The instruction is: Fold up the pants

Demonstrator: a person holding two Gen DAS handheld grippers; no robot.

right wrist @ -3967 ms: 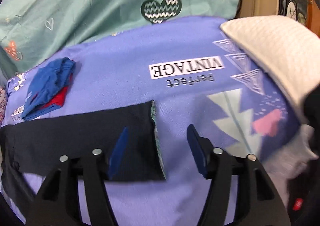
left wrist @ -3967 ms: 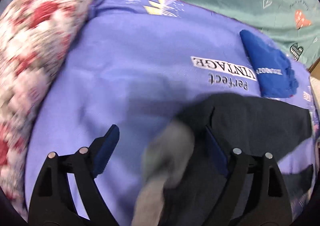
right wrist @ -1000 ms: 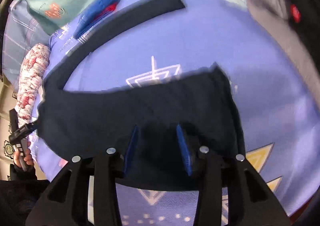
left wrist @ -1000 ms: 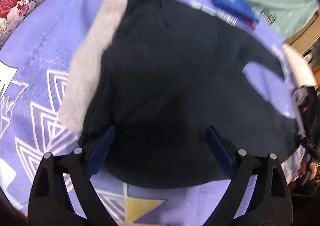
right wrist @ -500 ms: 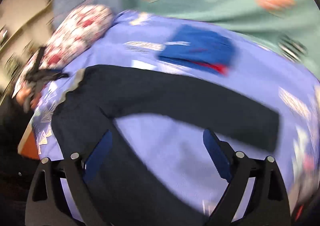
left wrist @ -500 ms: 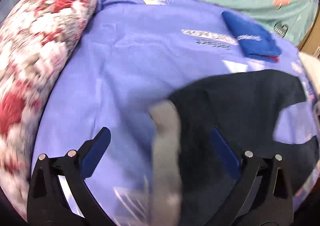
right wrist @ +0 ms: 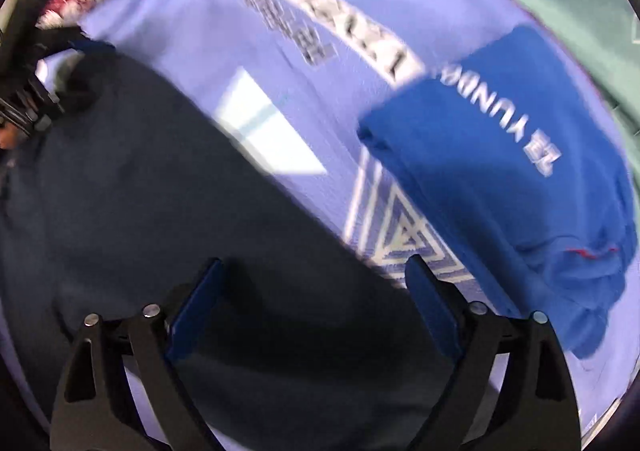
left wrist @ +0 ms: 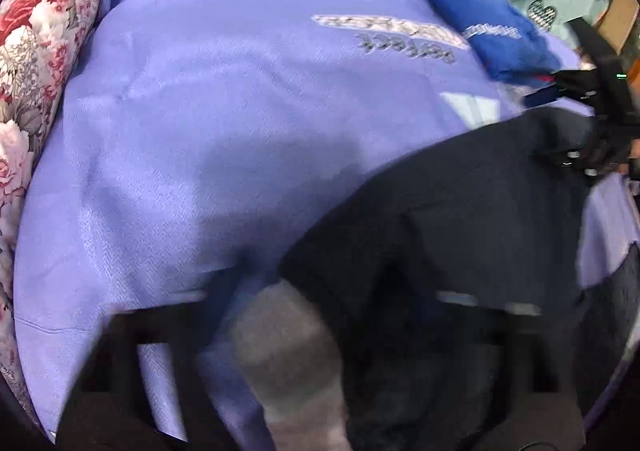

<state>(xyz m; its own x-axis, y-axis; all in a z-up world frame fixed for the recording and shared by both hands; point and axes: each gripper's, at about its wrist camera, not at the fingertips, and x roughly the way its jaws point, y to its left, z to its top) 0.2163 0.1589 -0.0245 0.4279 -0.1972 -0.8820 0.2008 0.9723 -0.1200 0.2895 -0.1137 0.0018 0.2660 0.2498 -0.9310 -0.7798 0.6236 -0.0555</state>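
pants (right wrist: 168,211) dark, spread on purple bedsheet (left wrist: 224,123) | right hand-held gripper (right wrist: 316,299) jaws apart over pants | left hand-held gripper (left wrist: 320,331) blurred, state cannot be told | blue garment (right wrist: 520,179) folded beside pants

Dark navy pants (right wrist: 172,219) lying spread flat on the purple sheet (left wrist: 224,123), under and between the spread jaws of the right gripper (right wrist: 312,291). Grey waistband (left wrist: 292,347) sits close before the left gripper (left wrist: 320,315), whose blurred fingers straddle it.
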